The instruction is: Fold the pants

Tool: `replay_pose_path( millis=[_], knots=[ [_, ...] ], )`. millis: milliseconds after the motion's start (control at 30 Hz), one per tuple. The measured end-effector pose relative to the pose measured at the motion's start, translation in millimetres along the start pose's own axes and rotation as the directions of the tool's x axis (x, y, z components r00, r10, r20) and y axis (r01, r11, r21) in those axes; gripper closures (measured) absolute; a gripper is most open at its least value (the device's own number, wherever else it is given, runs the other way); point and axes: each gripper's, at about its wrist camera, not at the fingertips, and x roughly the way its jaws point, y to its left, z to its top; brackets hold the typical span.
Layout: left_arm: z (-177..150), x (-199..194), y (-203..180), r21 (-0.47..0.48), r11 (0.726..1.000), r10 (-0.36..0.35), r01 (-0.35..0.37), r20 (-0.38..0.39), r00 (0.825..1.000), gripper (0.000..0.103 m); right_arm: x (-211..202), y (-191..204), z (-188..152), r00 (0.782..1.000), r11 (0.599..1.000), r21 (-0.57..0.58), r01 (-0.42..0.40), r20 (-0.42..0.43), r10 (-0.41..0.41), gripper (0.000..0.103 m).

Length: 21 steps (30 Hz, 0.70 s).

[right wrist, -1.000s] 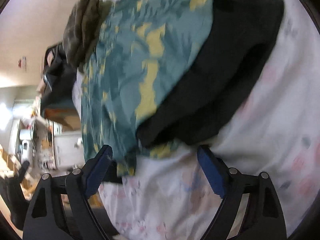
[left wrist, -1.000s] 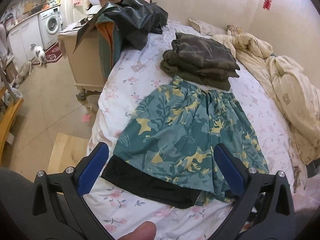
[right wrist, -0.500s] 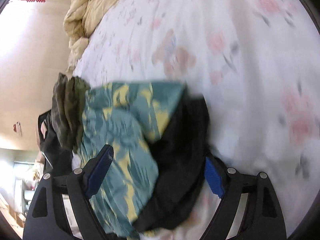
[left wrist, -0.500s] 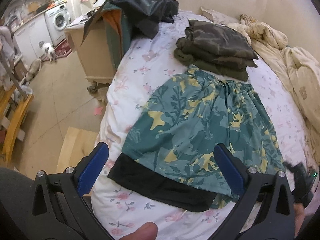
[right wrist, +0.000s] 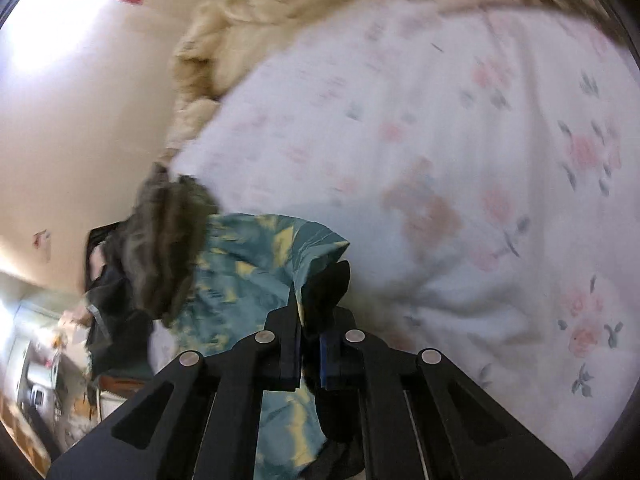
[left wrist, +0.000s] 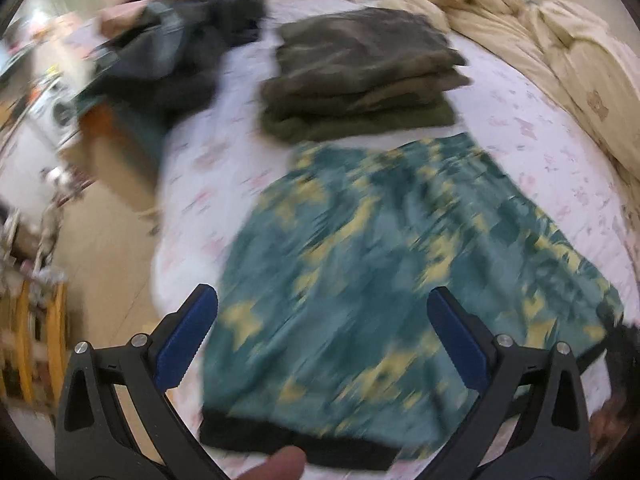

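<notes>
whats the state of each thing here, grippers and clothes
left gripper: open, over the shorts, holding nothing
right gripper: shut on a corner of the shorts
shorts: spread flat on the bed, unfolded, one corner pinched
olive pile: folded, stacked beyond the shorts
dark clothes: heaped, unfolded
quilt: rumpled along the bed's far side

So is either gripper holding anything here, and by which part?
The right gripper pinches the shorts at a hem corner; the left gripper is open, holding nothing.
</notes>
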Motion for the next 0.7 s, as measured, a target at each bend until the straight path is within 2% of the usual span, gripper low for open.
replay_pose_path(
  millis=[67, 167, 267, 300, 367, 433, 467, 567, 667, 700],
  knots=[
    [35, 21, -23, 0.002, 0.999, -0.048, 0.048, -0.058, 0.997, 0.0, -3, 5, -1, 1.0, 1.0, -0.008, -0.025, -0.001, 0.025, 0.098],
    [88, 58, -66, -0.037, 0.987, -0.162, 0.158, -0.142, 0.977, 0.005, 1, 8, -2, 1.0, 1.0, -0.016, -0.022, -0.014, 0.022, 0.098],
    [121, 90, -120, -0.005, 0.978, -0.205, 0.209, -0.209, 0.956, 0.01, 3, 7, -5, 0.999, 1.0, -0.018, -0.022, -0.024, 0.022, 0.098],
    [126, 97, -134, -0.006, 0.977, -0.207, 0.211, -0.217, 0.954, 0.015, 4, 4, -7, 0.999, 0.999, 0.009, -0.035, -0.029, 0.035, 0.098],
    [129, 111, -165, -0.024, 0.971, -0.237, 0.239, -0.237, 0.942, 0.017, 6, 2, -9, 0.998, 0.999, 0.024, -0.042, -0.039, 0.043, 0.098],
    [133, 125, -191, 0.013, 0.975, -0.212, 0.223, -0.254, 0.944, 0.023, 7, 7, -11, 0.997, 0.998, 0.008, -0.055, -0.047, 0.055, 0.098],
    [133, 138, -204, 0.028, 0.977, -0.194, 0.211, -0.286, 0.938, 0.025, 6, 13, -13, 0.996, 0.998, -0.024, -0.065, -0.055, 0.064, 0.098],
    [134, 166, -222, 0.064, 0.978, -0.162, 0.197, -0.354, 0.921, 0.041, 4, 33, -20, 0.995, 0.989, -0.12, -0.081, -0.062, 0.074, 0.098],
    [130, 180, -230, 0.139, 0.975, -0.109, 0.171, -0.373, 0.921, 0.052, 4, 47, -29, 0.992, 0.977, -0.186, -0.105, -0.083, 0.091, 0.098],
    [129, 183, -230, 0.15, 0.975, -0.094, 0.161, -0.377, 0.921, 0.058, 5, 50, -32, 0.991, 0.976, -0.189, -0.111, -0.093, 0.094, 0.098]
  ],
)
